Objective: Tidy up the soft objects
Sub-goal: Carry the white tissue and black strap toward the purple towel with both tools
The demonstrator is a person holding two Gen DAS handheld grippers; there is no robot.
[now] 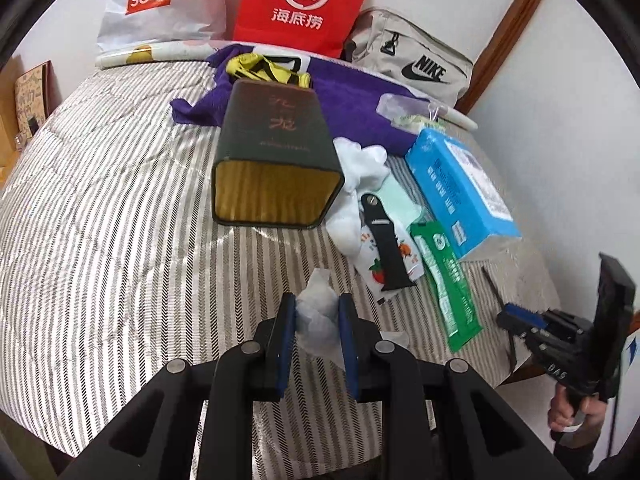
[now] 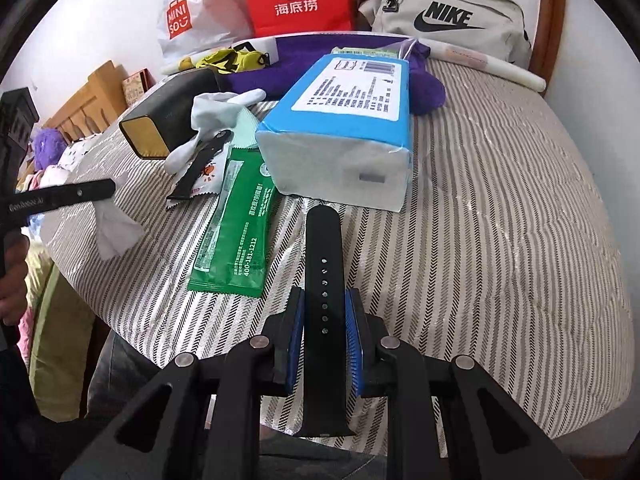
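While the left gripper (image 1: 317, 312) is closed on a crumpled white tissue (image 1: 318, 314) above the striped bed cover (image 1: 120, 240), the right gripper (image 2: 325, 312) pinches a black watch strap (image 2: 324, 280) just before the blue tissue pack (image 2: 340, 132).

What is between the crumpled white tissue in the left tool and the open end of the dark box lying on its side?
Nothing visible: only bare striped quilt lies between the crumpled white tissue, pinched in the left tool, and the dark box's gold-lined opening.
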